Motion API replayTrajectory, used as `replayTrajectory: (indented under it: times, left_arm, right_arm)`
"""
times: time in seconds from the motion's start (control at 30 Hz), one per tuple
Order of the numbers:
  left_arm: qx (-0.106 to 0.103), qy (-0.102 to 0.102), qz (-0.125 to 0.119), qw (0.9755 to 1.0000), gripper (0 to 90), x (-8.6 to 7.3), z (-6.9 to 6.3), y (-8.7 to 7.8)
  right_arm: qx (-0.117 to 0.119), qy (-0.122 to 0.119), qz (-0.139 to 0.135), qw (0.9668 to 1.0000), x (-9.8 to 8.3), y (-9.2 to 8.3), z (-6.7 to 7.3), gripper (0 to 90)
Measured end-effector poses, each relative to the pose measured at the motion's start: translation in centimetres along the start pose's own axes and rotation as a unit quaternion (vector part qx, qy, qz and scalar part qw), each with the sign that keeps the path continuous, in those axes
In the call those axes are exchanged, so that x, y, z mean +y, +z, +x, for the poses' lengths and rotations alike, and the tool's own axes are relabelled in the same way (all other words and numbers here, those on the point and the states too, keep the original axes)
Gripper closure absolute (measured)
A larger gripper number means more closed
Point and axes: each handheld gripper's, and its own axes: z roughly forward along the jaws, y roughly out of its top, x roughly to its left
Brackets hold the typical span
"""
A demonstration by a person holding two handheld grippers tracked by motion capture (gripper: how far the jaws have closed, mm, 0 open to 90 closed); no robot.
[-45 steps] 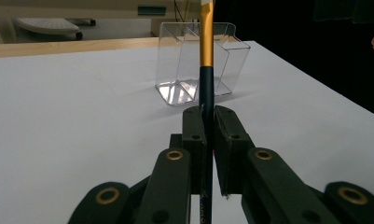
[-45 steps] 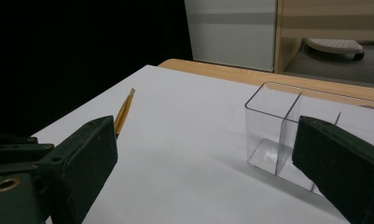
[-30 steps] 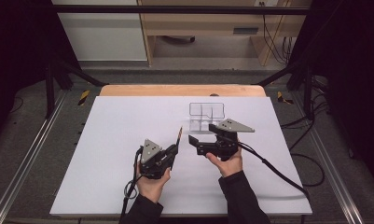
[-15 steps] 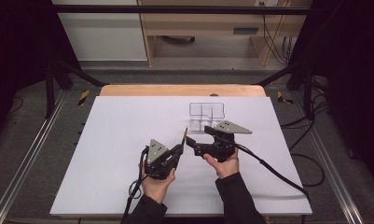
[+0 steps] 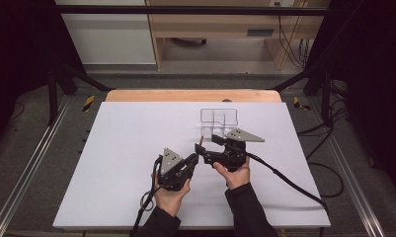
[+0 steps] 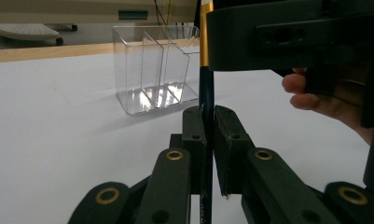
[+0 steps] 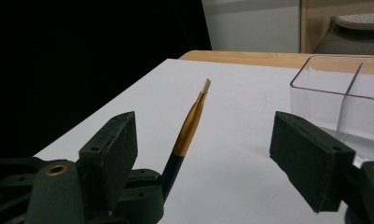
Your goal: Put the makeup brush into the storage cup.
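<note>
- Our left tongs (image 5: 191, 161) are clamped on a paintbrush (image 6: 206, 88); in the left gripper view the two pads pinch its dark handle, which rises upright between them.
- In the right gripper view the paintbrush (image 7: 188, 129) shows a gold ferrule and a pale tip that leans up and toward the far side.
- Our right tongs (image 5: 201, 150) stand apart, pads clear of the brush; their jaws have just been closing, and the brush rises between them without touching either pad.
- In the high view the two tongs meet nose to nose near the middle of the table (image 5: 126, 148), left hand (image 5: 170, 195) at the near side, right hand (image 5: 233, 173) just to its right.
- A clear plastic organizer (image 5: 218, 123) with upright dividers stands just beyond the right tongs, toward the far side; it stands on the white sheet that covers the table.
- A black cable (image 5: 289, 182) trails from the right tongs to the near right edge.
</note>
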Motion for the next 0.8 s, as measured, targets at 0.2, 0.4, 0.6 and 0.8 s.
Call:
replayTrajectory:
  times: [0.2,0.4,0.6,0.8]
  left_arm:
    - [-0.002,0.001,-0.005,1.0000,82.9,0.03,-0.37,0.05]
    - [-0.002,0.000,-0.008,1.0000,82.9,0.04,-0.57,0.10]
    - [-0.001,0.001,-0.010,1.0000,83.0,0.05,-0.74,0.11]
    - [-0.001,0.001,-0.012,0.9999,83.0,0.04,-0.87,0.13]
  right_arm:
    - [0.001,0.007,0.002,1.0000,-0.05,0.04,0.03,30.3]
    - [0.001,0.024,0.008,0.9997,-0.09,0.15,0.03,38.5]
    - [0.007,0.036,0.009,0.9993,-0.09,0.20,0.05,44.7]
    - [0.012,0.045,0.009,0.9989,-0.10,0.21,0.11,52.4]
